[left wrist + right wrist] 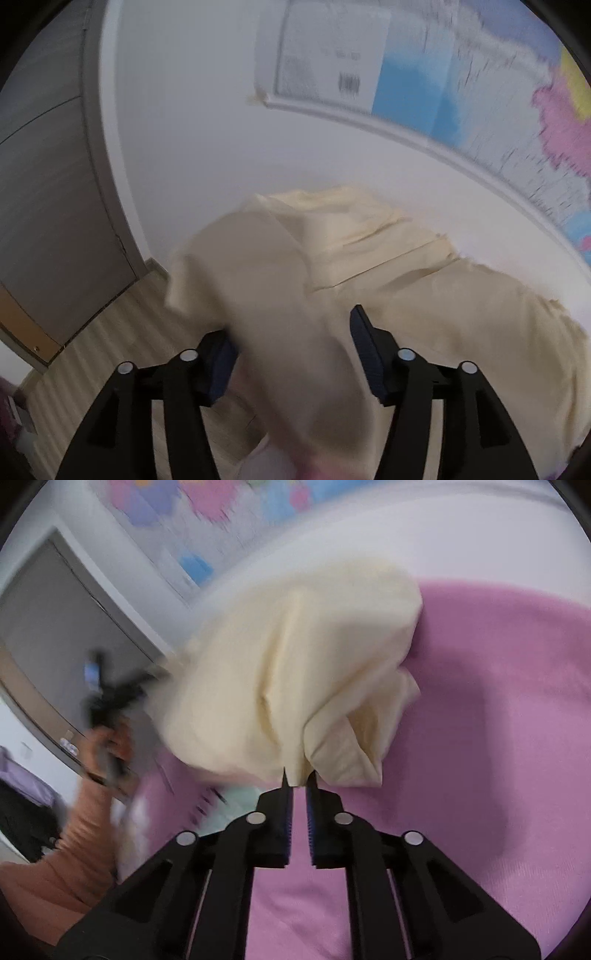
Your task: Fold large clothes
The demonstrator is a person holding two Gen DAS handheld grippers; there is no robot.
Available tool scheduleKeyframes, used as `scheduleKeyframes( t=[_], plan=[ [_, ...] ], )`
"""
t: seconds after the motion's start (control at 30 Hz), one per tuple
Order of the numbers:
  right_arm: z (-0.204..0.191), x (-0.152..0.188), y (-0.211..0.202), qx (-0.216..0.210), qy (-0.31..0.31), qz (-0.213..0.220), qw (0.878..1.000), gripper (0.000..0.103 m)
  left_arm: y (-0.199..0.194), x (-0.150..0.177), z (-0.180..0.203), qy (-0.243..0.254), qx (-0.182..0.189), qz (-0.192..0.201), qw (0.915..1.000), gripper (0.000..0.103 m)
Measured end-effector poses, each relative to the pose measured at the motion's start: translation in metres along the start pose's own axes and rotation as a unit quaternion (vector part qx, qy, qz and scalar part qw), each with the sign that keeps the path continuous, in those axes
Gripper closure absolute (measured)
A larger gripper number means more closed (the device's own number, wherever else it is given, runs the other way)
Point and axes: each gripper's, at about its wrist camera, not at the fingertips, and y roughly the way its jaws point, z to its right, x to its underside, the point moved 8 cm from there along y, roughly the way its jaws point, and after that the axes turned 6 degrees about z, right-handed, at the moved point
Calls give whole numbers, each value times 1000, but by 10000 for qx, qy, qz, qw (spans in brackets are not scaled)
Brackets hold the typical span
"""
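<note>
A large cream garment [436, 295] lies bunched on the surface below the wall. In the left wrist view a blurred fold of it hangs down between the fingers of my left gripper [291, 343]. The jaws stand wide apart and the pads do not press on the cloth. In the right wrist view my right gripper [298, 780] is shut on an edge of the cream garment [295, 657], pinched at the fingertips and lifted off the pink sheet [491, 746]. The left gripper [144, 681] shows blurred at that cloth's left side, held by a hand [118, 738].
A coloured wall map [480, 96] hangs behind the bed. A grey door [51, 229] and pale wooden floor [110, 354] are at the left. A person's orange sleeve [55, 871] fills the lower left of the right wrist view. Dark items [22, 812] sit beyond it.
</note>
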Motion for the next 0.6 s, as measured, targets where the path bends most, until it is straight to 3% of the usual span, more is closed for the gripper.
scheduleKeyframes(
  t=[0.1,0.17,0.37,0.4,0.43,0.6],
  plan=[
    [6,1,-12,111,-77,-42,9999,92,-38,1,0,173,50,437,9989,34],
    [3,-7,-29,156,-224,148,9995,91,-56,10,15,454,236,567,9971,34],
    [-12,-44,-80,423,-701,1020,9914,78,-75,33,77,1061,1078,561,9869,30],
    [-19,-53,-84,367,-825,1129,9895,71,-77,39,87,1123,1164,540,9854,29],
    [-23,-57,-82,332,-873,1156,9889,62,-77,42,94,1177,1237,513,9840,29],
    [-30,-96,-39,481,-991,1142,9873,62,-62,58,131,1422,1485,237,9784,28]
  ],
)
